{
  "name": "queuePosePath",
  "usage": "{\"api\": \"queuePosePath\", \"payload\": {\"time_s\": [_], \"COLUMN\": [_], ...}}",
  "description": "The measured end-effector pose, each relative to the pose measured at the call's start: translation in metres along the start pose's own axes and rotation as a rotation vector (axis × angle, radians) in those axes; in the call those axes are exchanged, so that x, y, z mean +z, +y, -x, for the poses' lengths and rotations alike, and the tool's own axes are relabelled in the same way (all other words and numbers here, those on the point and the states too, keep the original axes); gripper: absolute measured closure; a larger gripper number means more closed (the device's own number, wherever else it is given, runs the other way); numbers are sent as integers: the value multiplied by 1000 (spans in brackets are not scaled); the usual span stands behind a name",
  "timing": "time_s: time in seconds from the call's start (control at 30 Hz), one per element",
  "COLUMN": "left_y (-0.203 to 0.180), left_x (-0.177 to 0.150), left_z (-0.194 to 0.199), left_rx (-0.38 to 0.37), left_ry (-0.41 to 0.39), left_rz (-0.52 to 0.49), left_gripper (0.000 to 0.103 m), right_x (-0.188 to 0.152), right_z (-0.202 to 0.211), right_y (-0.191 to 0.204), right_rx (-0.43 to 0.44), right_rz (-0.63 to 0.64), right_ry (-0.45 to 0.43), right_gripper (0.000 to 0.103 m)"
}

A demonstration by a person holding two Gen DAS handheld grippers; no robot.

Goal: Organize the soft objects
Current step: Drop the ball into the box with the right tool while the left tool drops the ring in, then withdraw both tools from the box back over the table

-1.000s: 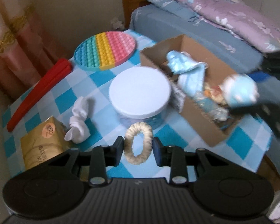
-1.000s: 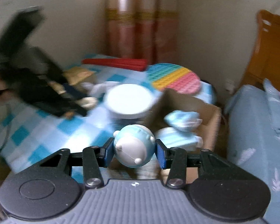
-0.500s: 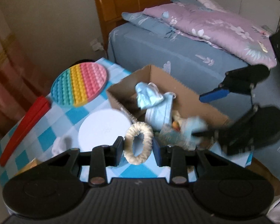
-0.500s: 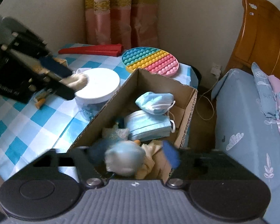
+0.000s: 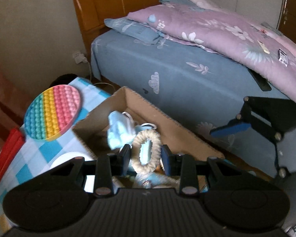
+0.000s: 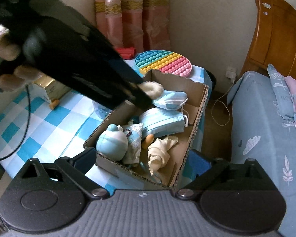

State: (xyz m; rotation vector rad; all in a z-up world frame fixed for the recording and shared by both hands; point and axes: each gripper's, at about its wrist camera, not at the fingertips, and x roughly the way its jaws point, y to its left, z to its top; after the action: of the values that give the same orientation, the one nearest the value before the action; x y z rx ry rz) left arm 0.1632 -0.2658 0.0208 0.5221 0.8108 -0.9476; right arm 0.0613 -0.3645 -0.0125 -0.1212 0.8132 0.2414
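Note:
My left gripper (image 5: pixel 146 159) is shut on a cream fuzzy ring (image 5: pixel 146 151) and holds it above the open cardboard box (image 5: pixel 167 126). In the right wrist view the ring (image 6: pixel 153 88) hangs over the box's far end, by the blue face masks (image 6: pixel 163 121). My right gripper (image 6: pixel 142 164) is open and empty at the box's (image 6: pixel 197 118) near end. The light blue round plush toy (image 6: pixel 112 142) lies inside the box beside a cream cloth (image 6: pixel 160 152). The right gripper also shows in the left wrist view (image 5: pixel 234 127).
A rainbow pop-it disc (image 6: pixel 163 62) and a red flat piece (image 5: pixel 4 156) lie on the blue checked tablecloth (image 6: pixel 39 124). A white round lid (image 5: pixel 69 157) sits left of the box. A yellow carton (image 6: pixel 49 87) stands further left. The bed (image 5: pixel 187 75) is close behind the box.
My right gripper opened, dropped the blue plush toy into the box and pulled back. My left gripper carried the cream ring from the table to above the box.

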Motion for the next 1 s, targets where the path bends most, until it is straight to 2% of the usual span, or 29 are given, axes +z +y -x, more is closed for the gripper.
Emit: {"api": "queuePosePath", "payload": {"time_s": [0.07, 0.13, 0.2, 0.27, 0.43, 0.53, 0.7, 0.8, 1.0], "left_y": [-5, -10, -14, -17, -14, -11, -5, -3, 3], "left_x": [5, 8, 9, 9, 2, -4, -20, -34, -81], "left_z": [-6, -9, -11, -10, 0, 11, 34, 48, 81], "left_rx": [-9, -20, -11, 15, 47, 69, 155, 239, 362], "left_ry": [-2, -12, -12, -15, -17, -24, -10, -3, -38], "left_rz": [0, -3, -8, -18, 0, 13, 67, 112, 244], "left_gripper": [68, 59, 29, 20, 18, 13, 12, 11, 7], "right_x": [-1, -2, -2, -2, -3, -3, -3, -3, -5], "right_z": [2, 5, 6, 6, 7, 9, 14, 16, 20], "right_y": [1, 2, 1, 1, 5, 11, 22, 29, 39], "right_rx": [2, 1, 1, 5, 10, 17, 28, 40, 67], "right_rz": [4, 7, 7, 3, 5, 12, 31, 38, 56], "right_ry": [-2, -5, -7, -7, -9, -13, -23, -29, -42], "right_gripper": [2, 2, 2, 2, 1, 1, 1, 0, 0]}}
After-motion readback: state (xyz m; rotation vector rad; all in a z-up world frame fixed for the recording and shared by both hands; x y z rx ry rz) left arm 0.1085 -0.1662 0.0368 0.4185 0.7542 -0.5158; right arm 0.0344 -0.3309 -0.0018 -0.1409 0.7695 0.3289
